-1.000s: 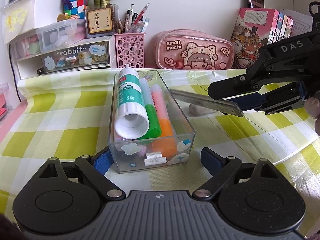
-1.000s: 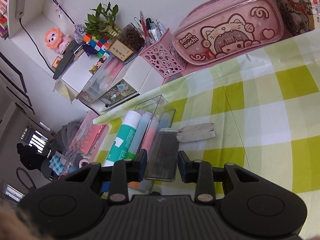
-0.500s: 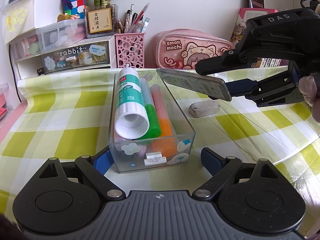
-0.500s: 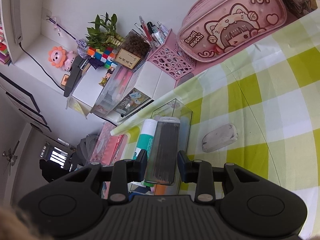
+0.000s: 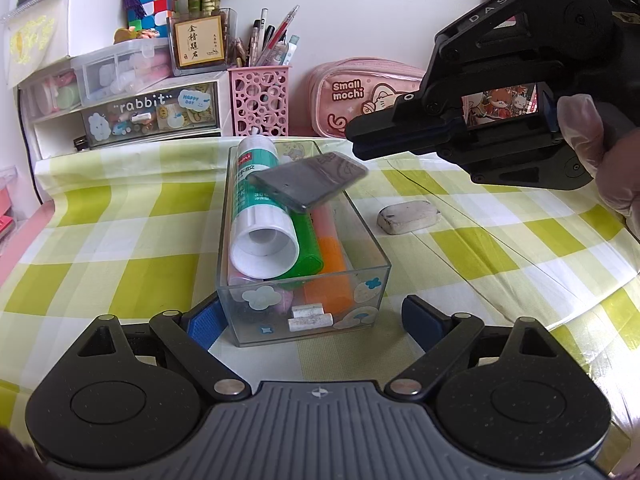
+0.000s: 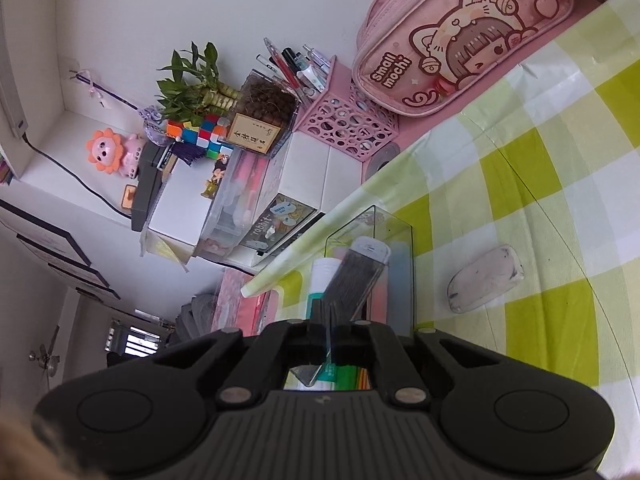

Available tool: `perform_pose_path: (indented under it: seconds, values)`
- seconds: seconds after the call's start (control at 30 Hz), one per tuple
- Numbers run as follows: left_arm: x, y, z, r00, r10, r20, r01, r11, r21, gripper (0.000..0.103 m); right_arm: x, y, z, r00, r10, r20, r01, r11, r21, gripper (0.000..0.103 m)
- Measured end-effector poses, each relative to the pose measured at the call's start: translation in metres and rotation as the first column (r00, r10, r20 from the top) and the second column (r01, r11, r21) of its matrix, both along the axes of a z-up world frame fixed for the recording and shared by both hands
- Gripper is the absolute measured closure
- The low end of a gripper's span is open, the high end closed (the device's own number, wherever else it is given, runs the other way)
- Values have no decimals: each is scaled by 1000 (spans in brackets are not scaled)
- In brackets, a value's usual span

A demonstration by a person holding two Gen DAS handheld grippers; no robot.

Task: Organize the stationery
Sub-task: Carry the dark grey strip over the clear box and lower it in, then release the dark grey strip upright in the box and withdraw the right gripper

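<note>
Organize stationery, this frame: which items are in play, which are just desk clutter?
In play:
- flat dark plastic lead case, falling or resting tilted over the box
- clear rectangular plastic box holding glue stick and markers
- grey worn eraser on the cloth
- right gripper
- left gripper, open around the box

Clutter:
- pink cartoon pencil pouch
- pink perforated pen cup

A clear plastic box (image 5: 362, 236) stands on the green-checked table (image 5: 120, 240), packed lengthwise with a white-and-green glue stick (image 5: 258, 208), a green marker (image 5: 306, 248) and an orange marker (image 5: 332, 260); small white erasers (image 5: 308, 318) lie at its near end. A flat, dark lead case (image 5: 308, 180) tilts across the box's far half. A grubby white eraser (image 5: 408, 218) lies just beside the box.
</note>
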State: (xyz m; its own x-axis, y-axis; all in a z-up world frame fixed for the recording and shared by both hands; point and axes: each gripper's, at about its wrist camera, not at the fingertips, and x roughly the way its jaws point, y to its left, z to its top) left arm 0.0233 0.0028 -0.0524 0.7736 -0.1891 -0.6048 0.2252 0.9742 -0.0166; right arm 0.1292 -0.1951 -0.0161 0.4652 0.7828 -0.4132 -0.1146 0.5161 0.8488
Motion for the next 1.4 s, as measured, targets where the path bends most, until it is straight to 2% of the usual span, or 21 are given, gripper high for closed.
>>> perform_pose_path:
  seconds: [0.1, 0.33, 0.37, 0.43, 0.5, 0.6, 0.7, 0.9, 1.0, 1.07, 1.13, 1.4]
  values:
    - [0, 1, 0, 1000, -1, 0, 1, 1000, -1, 14, 0, 1, -1, 1000, 7, 1, -7, 1000, 4, 103]
    - [0, 1, 0, 1000, -2, 0, 2, 1000, -5, 14, -8, -19, -4, 998, -60, -5, 59, 995, -82, 102]
    - [0, 1, 0, 1000, -2, 0, 2, 1000, -4, 14, -9, -23, -6, 997, -75, -15, 73, 992, -102, 100]
    - [0, 1, 0, 1000, -2, 0, 2, 1000, -5, 14, -10, -28, -11, 995, -93, -24, 89, 988, -128, 85]
    - [0, 1, 0, 1000, -2, 0, 2, 1000, -4, 14, -11, -30, -16, 994, -106, -31, 100, 981, -166, 79]
    - [0, 2, 0, 1000, -2, 0, 2, 1000, -4, 14, -11, -31, -25, 992, -121, -46, 109, 973, -203, 78]
    - [0, 1, 0, 1000, -2, 0, 2, 1000, -2, 14, -10, -35, -33, 991, -121, -62, 109, 978, -176, 77]
    - [0, 1, 0, 1000, -2, 0, 2, 1000, -1, 14, -9, -31, -35, 994, -103, -38, 97, 985, -146, 78]
    - [0, 1, 0, 1000, -2, 0, 2, 1000, -1, 14, -9, -26, -35, 996, -92, -6, 90, 982, -163, 79]
    - [0, 1, 0, 1000, -2, 0, 2, 1000, -2, 14, -10, -23, -34, 996, -90, 9, 90, 977, -193, 85]
    - [0, 1, 0, 1000, -2, 0, 2, 1000, -2, 14, -10, -21, -33, 995, -93, 19, 95, 969, -226, 96]
    - [0, 1, 0, 1000, -2, 0, 2, 1000, -5, 14, -13, -29, -39, 995, -100, -4, 98, 985, -139, 102]
